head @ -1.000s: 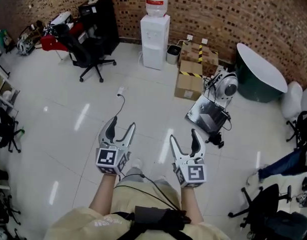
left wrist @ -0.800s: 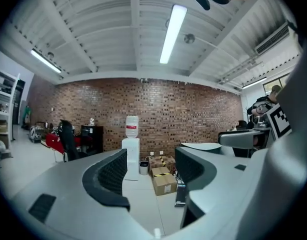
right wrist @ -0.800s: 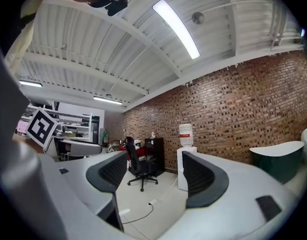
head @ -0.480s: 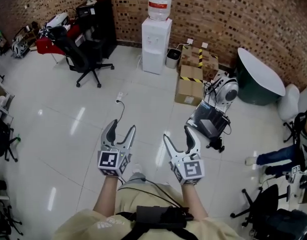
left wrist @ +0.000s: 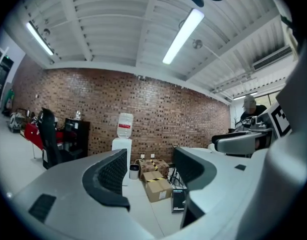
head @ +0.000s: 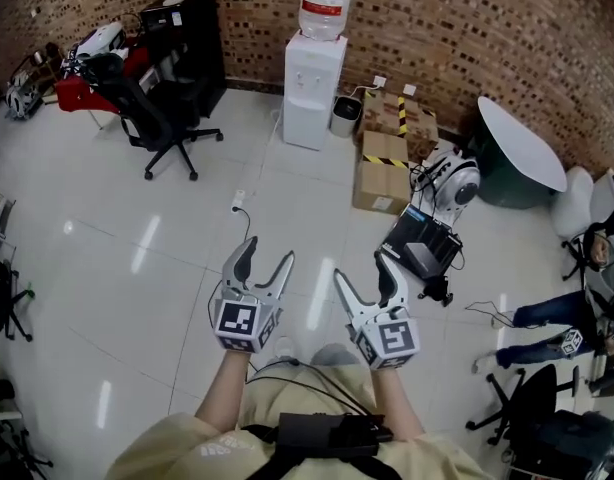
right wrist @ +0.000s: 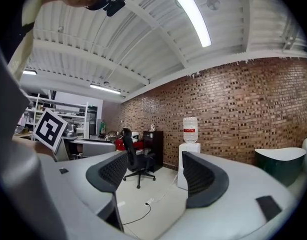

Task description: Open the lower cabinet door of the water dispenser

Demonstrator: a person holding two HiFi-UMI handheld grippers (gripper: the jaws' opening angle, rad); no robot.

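Fingers [left wrist: 109, 175] spread wide on my left gripper [head: 268, 251] and right gripper [head: 362, 266], both empty. Far ahead stands the water dispenser [head: 311, 93] against the brick wall [head: 467, 28].

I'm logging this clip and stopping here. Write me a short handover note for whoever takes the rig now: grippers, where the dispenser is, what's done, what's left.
Left gripper: open, nothing between its jaws, held out over the floor.
Right gripper: open, nothing between its jaws, beside the left one.
Water dispenser: against the brick wall across the room, far from both grippers, bottle on top. Its lower cabinet door looks shut, though it is small at this range.
Done: nothing on the door yet.
Left: walk up to it, probably skirting the power strip on the floor, then take hold of the lower door and swing it open.
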